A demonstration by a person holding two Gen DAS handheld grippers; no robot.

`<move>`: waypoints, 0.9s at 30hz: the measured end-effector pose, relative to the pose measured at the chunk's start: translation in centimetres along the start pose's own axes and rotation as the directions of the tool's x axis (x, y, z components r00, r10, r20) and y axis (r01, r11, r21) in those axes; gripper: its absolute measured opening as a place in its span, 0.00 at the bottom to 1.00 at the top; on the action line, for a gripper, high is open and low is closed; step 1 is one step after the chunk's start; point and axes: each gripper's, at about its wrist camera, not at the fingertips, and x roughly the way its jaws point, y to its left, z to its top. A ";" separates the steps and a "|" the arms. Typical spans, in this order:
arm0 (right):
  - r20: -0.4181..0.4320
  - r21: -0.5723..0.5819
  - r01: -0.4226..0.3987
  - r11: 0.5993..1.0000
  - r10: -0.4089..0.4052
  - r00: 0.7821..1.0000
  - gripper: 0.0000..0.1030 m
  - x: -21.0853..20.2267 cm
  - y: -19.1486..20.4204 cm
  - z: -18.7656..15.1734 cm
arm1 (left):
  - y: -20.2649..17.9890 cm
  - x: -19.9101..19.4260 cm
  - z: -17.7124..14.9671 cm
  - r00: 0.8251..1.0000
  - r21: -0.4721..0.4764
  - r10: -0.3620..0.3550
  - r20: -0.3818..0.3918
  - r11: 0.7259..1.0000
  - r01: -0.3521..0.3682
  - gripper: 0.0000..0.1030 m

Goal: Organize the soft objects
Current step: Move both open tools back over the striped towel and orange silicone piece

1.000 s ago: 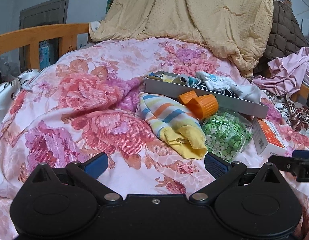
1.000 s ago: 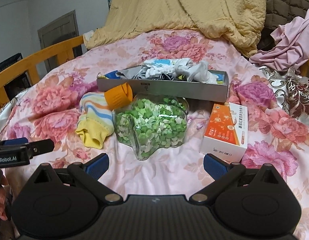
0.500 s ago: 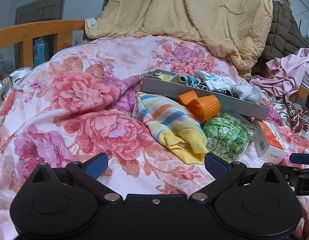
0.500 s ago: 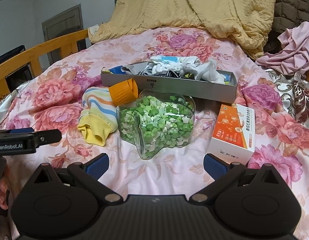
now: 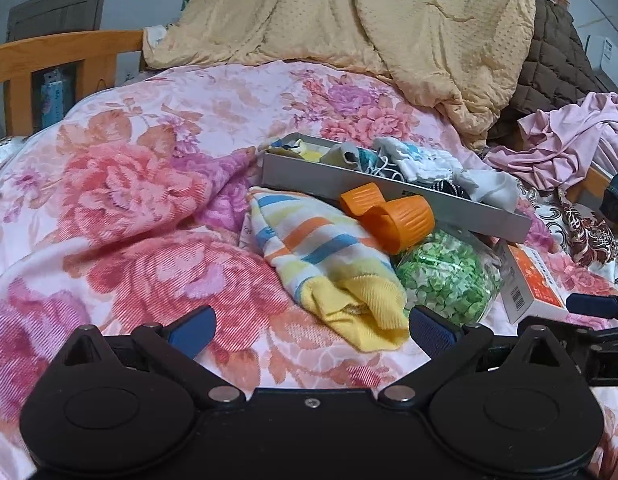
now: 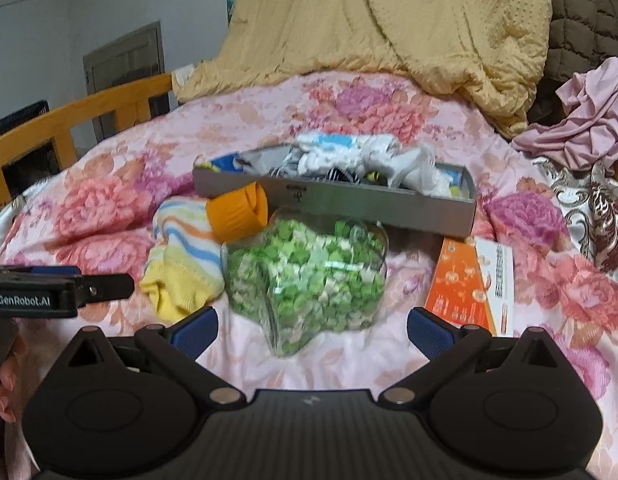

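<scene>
Ahead of both grippers' spread jaws, striped sock point(image 5: 325, 256) lies cuff-end nearest.

The clear jar of green pieces point(image 6: 309, 272) was smeared by motion blur in the right wrist view, so its contents could not be identified. In the left wrist view the striped sock point(image 5: 325, 264) and the orange cap point(image 5: 405, 224) hid much of that jar. The print on the orange box point(image 6: 473, 284) was too small to read, and a blue finger pad point(image 6: 429, 336) covered its near corner. The pile of small clothes in the grey tray point(image 6: 337, 200) could not be told apart. The person's hand point(image 6: 7, 384) was cut off by the left edge.
</scene>
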 end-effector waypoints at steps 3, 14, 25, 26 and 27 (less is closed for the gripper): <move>0.029 0.009 -0.008 1.000 0.008 1.000 1.00 0.2 -0.2 0.5 | -0.2 0.5 0.5 1.000 0.003 -0.019 0.008 1.000 0.019 0.99; 0.085 0.030 -0.040 0.999 0.038 0.996 1.00 1.4 -0.6 1.7 | -0.7 2.3 0.6 0.998 -0.054 -0.058 0.016 0.997 0.059 0.99; 0.083 -0.036 -0.079 0.996 0.081 0.993 1.00 4.2 0.6 2.3 | 0.5 4.5 1.0 0.995 -0.057 -0.101 0.022 0.993 0.102 0.99; 0.093 -0.042 -0.084 0.996 0.087 0.992 1.00 4.4 0.7 2.4 | 0.7 4.8 1.0 0.994 -0.064 -0.103 0.022 0.992 0.105 0.99; 0.106 -0.049 -0.086 0.995 0.091 0.990 1.00 4.6 0.7 2.4 | 0.8 4.9 1.0 0.994 -0.072 -0.105 0.023 0.992 0.107 0.99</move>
